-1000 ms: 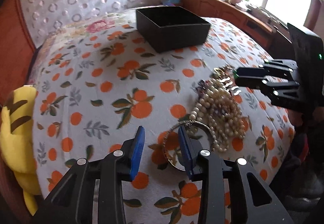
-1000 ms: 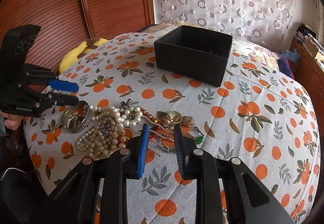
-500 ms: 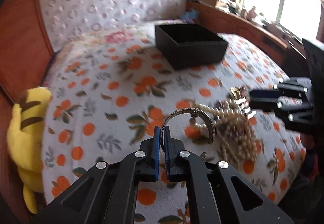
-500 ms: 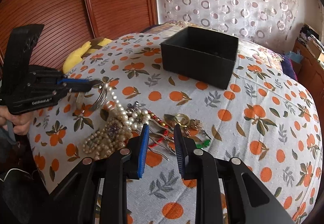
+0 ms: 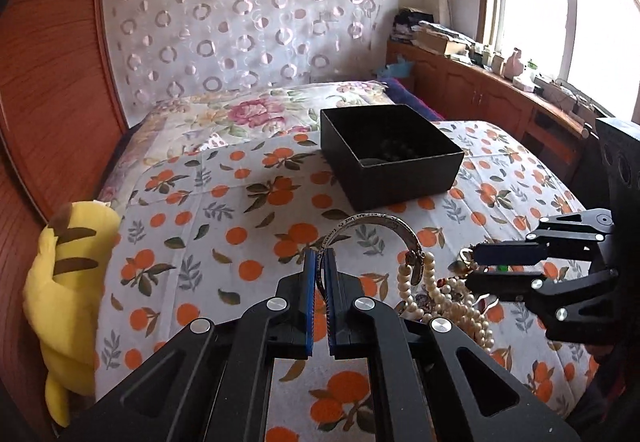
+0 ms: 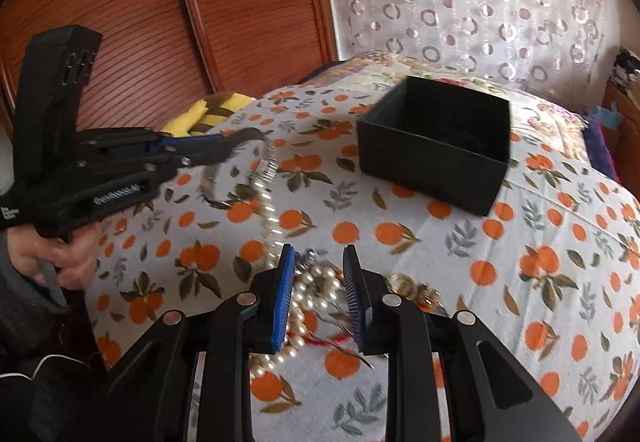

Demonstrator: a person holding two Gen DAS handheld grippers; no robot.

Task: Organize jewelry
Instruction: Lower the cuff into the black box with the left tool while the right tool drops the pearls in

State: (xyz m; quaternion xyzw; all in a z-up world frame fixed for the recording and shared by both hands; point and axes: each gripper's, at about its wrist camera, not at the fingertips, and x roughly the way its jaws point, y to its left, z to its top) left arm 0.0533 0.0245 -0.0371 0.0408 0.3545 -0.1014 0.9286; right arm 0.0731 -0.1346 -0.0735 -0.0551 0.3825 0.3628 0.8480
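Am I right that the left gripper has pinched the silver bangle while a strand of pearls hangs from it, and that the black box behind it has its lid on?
Not quite: the black box is open, with no lid, as the left wrist view shows. The left gripper does pinch the silver bangle, with the strand of pearls hanging from it.

Left tool: I have its blue pads pressed together, black linkage arms drawn in tight, nose angled downward over the bed. In the right wrist view it enters from the left edge, lifted clear of the bedspread.

Left hand: wrapped around the left tool's handle at the lower left, a grey sleeve cuff behind it.

Right tool: I hold it part open, a clear gap between the two blue pads, pointing down. In the left wrist view it reaches in from the right, fingers stacked one above the other.
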